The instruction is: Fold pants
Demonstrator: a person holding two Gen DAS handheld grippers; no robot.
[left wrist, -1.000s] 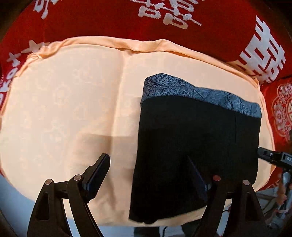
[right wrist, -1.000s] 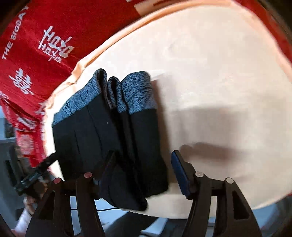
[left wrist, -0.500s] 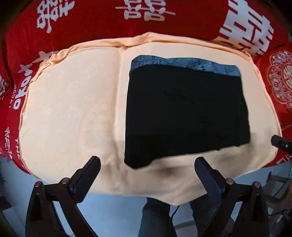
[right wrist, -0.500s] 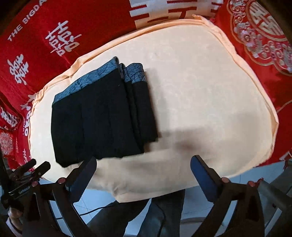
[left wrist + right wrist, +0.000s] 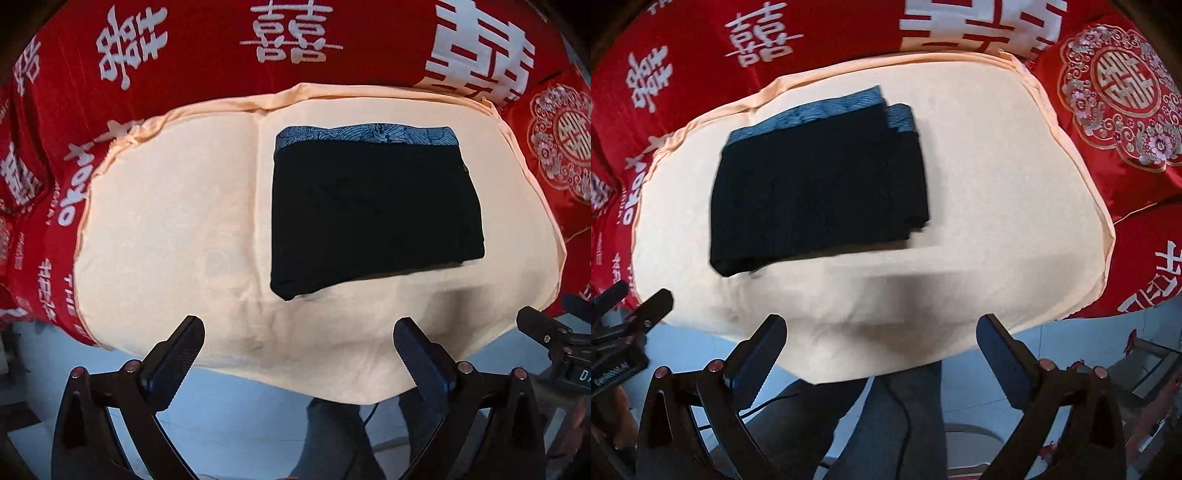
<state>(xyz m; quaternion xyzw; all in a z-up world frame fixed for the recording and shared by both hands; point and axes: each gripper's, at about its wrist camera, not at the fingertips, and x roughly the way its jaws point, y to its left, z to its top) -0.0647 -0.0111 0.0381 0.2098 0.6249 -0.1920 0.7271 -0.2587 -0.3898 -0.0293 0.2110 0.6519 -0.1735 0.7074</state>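
One pair of pants (image 5: 373, 218) lies folded into a compact black block on the peach cloth (image 5: 166, 221), toward its right half in the left wrist view, the grey patterned waistband (image 5: 365, 137) along the far edge. A second ago both tools were down at the near edge of the pants; now they have pulled back past the cloth's near hem and hold nothing. The left tool (image 5: 295, 354) stands wide apart, and so does the right tool (image 5: 882, 347). Judging by this, the fold is finished. The pants look soft and matte, stacked in several layers that step at the right side (image 5: 908, 122). The cloth is smooth and faintly creased, over a red cover (image 5: 184, 55) with white characters.
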